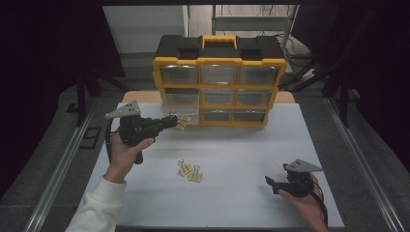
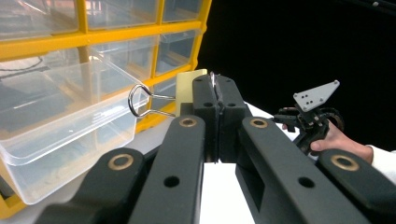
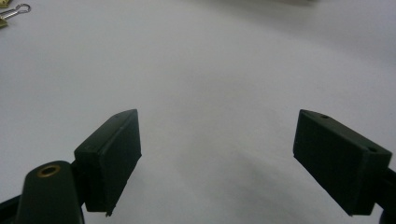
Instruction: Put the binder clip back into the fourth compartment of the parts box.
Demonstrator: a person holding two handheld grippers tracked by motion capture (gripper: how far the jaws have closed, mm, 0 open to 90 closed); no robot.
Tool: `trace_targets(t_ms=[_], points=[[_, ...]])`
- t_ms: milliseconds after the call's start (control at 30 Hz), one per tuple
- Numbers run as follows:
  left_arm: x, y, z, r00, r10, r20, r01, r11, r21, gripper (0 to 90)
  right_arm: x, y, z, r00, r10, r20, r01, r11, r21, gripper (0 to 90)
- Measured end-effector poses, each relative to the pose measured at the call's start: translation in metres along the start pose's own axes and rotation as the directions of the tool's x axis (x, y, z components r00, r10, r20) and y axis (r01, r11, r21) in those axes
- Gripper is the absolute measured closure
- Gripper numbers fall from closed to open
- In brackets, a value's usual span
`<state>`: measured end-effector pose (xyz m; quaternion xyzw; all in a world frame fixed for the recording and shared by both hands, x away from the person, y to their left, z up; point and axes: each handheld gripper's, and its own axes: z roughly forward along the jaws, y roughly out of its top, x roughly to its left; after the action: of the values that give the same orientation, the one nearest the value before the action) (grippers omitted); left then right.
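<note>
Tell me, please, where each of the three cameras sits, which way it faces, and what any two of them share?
High view: above the person's side, looking forward and down on the white table and yellow drawer cabinet; both forearms and tongs show.
Left gripper view: rides the left tongs, shut on a binder clip, facing an open clear drawer; the right tongs show farther off.
Right gripper view: rides the right tongs, open, looking down at bare table.
Shared: high and left views both show the cabinet.

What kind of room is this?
Probably a workshop or lab bench set up for recording: a white table curtained in black, a yellow drawer organizer for small parts, and binder clips being sorted with a handheld left gripper.
</note>
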<state>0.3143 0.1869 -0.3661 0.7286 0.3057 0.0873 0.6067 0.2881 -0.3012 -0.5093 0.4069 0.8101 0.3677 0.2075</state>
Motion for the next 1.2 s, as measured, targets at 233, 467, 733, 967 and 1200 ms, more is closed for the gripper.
trace_targets(t_ms=[233,467,733,967,1200], points=[[0.004,0.004,-0.001,0.9998,0.001,-0.017,-0.002,0.9998,-0.019,89.2,0.000,0.000,0.000,1.0000,-0.001,0.001,0.001,1.000,0.000,15.8],[0.008,0.005,0.002,0.9995,0.004,-0.032,-0.005,0.9996,-0.027,89.2,0.000,0.000,0.000,1.0000,-0.002,0.001,0.002,1.000,-0.002,15.7],[0.013,0.008,0.004,0.9988,-0.002,-0.050,-0.001,0.9987,-0.052,89.2,0.000,0.000,0.000,1.0000,-0.003,0.000,0.003,1.000,-0.002,15.7],[0.020,0.011,0.007,0.9975,-0.003,-0.071,-0.002,0.9976,-0.070,89.2,0.000,0.000,0.000,1.0000,-0.004,0.002,0.004,1.000,-0.003,15.7],[0.027,0.012,0.010,0.9959,-0.010,-0.089,0.003,0.9962,-0.087,89.2,0.000,0.000,-0.001,1.0000,0.000,-0.003,0.000,1.000,-0.006,15.7]])
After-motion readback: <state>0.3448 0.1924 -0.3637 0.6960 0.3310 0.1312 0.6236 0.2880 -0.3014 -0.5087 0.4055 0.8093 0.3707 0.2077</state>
